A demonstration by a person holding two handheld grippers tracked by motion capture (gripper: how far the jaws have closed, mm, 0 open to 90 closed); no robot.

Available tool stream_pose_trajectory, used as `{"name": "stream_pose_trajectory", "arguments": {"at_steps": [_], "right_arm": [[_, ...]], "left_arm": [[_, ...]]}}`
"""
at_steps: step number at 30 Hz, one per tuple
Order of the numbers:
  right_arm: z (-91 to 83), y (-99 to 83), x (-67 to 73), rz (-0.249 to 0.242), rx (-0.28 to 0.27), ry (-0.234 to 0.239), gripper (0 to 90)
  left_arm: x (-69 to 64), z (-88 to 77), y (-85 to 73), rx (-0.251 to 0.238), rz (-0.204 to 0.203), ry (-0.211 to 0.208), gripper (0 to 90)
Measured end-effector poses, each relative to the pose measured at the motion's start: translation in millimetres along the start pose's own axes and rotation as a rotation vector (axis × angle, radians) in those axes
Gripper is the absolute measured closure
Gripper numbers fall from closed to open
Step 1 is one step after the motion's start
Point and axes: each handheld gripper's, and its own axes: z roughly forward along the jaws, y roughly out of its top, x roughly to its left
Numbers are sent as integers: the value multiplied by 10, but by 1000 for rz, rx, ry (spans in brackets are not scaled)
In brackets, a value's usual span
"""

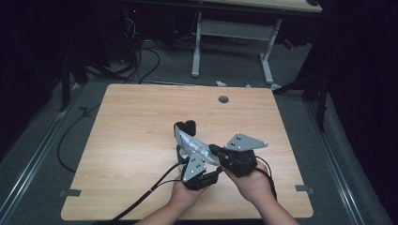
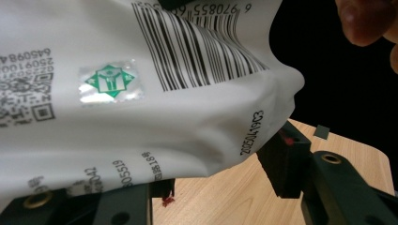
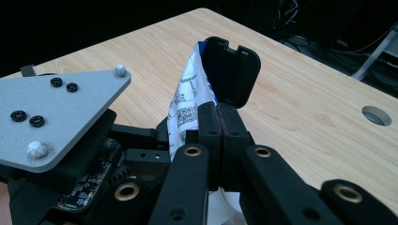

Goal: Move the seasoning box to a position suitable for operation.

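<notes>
We grip a white printed pouch [image 2: 141,93] in our left tongs [image 1: 187,140] above the table [image 1: 131,140]. Our right tongs [image 3: 220,126], at its 3 o'clock, are clenched on the pouch's edge.

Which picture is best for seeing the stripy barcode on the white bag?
The left gripper view: the barcode on the white bag is big and sharp there. The high view shows the bag tiny; the right gripper view shows its printed edge.

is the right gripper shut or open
Shut: in the right gripper view the right gripper has its pads pressed together, beside the white packet.
</notes>
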Motion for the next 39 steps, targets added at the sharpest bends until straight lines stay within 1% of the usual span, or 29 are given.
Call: {"name": "stream_pose_trajectory", "arguments": {"at_steps": [12, 23, 28, 32, 34, 39], "right_arm": [[20, 6, 1, -12, 3, 2, 899], [24, -104, -15, 15, 12, 17, 898], [12, -118, -20, 12, 16, 22, 898], [7, -127, -37, 22, 32, 27, 892], [7, -130, -37, 31, 34, 30, 885], [14, -142, -51, 32, 39, 40, 860]], "left_arm": [[6, -5, -21, 0, 2, 3, 520], [24, -23, -127, 37, 19, 1, 528], [12, -32, -135, 45, 28, -2, 527], [3, -35, -154, 53, 42, -2, 527], [2, -38, -164, 54, 40, -2, 526], [8, -47, -196, 63, 45, -2, 523]]}}
